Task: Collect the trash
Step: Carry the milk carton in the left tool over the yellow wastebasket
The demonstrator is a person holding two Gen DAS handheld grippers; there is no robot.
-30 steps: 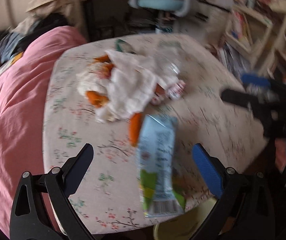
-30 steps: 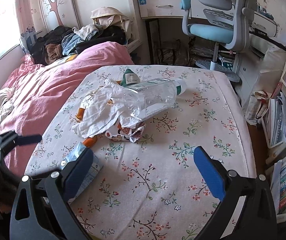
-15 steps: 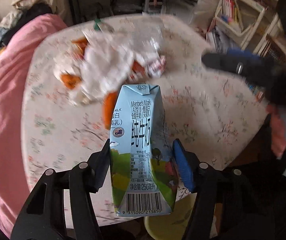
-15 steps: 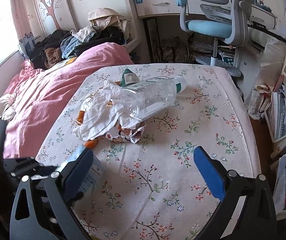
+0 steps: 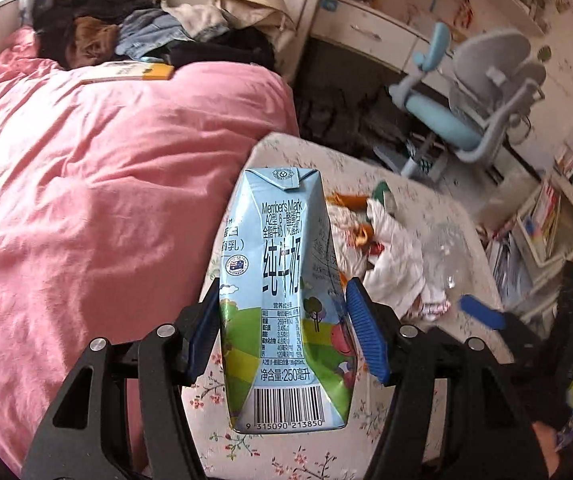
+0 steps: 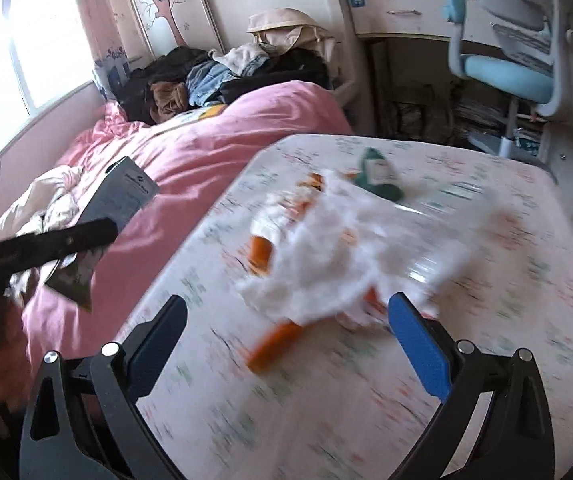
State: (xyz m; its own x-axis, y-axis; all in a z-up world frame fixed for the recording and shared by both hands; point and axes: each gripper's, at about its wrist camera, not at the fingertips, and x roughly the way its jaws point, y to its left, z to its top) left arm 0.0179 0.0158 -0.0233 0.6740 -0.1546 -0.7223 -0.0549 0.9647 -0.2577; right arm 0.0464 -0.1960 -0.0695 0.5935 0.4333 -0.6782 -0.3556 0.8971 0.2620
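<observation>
The left gripper clamps the milk carton at mid-body; the light, crushable, probably empty pack needs moderate pressure; the right gripper is wide open, empty.

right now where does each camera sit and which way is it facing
Left wrist: on the left gripper, aimed down past its held milk carton at the pink bed and floral table.
Right wrist: on the open right gripper, facing the white wrapper pile on the table.
Shared: carton, pile, bed, blue chair.
</observation>
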